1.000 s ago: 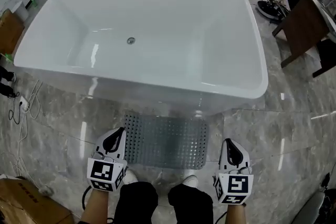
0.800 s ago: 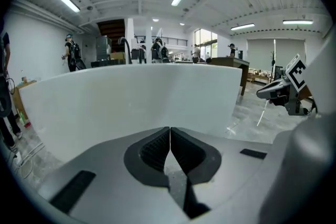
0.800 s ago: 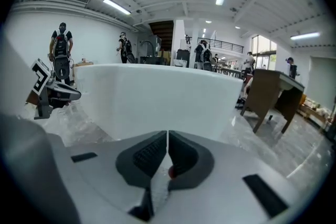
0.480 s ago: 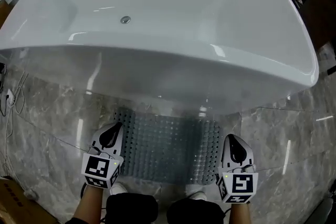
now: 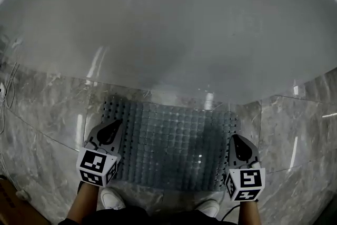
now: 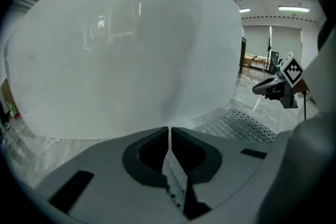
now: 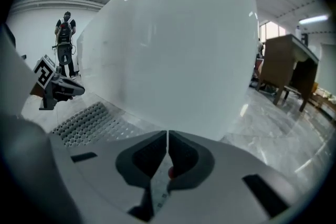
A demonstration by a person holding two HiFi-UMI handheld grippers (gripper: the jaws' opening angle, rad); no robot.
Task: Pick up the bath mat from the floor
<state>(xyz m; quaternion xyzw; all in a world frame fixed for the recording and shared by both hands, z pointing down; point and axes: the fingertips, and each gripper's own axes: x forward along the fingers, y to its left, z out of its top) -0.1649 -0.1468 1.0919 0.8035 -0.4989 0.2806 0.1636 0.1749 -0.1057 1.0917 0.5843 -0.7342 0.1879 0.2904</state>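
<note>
Early in the task, by the look of it: no grasp made, nothing lifted.

Found flat on the floor [image 5: 42, 108], the bath mat [image 5: 171, 147], just at 6 o'clock of the white bathtub [image 5: 168, 23] and at 12 o'clock of the shoes [image 5: 111, 198].

Holding the left gripper [image 5: 113, 124] at the mat's 9 o'clock edge, jaws clenched together on nothing. Holding the right gripper [image 5: 237, 139] at the 3 o'clock edge, jaws likewise pressed together and empty. Cannot tell whether touching the mat or hovering above it.

Done so far, judging from the pose: only the positioning at the two short edges.

Left to do, probably: spread both pairs of jaws, get under or around an edge at each side, pinch, then raise the mat clear of the floor.
</note>
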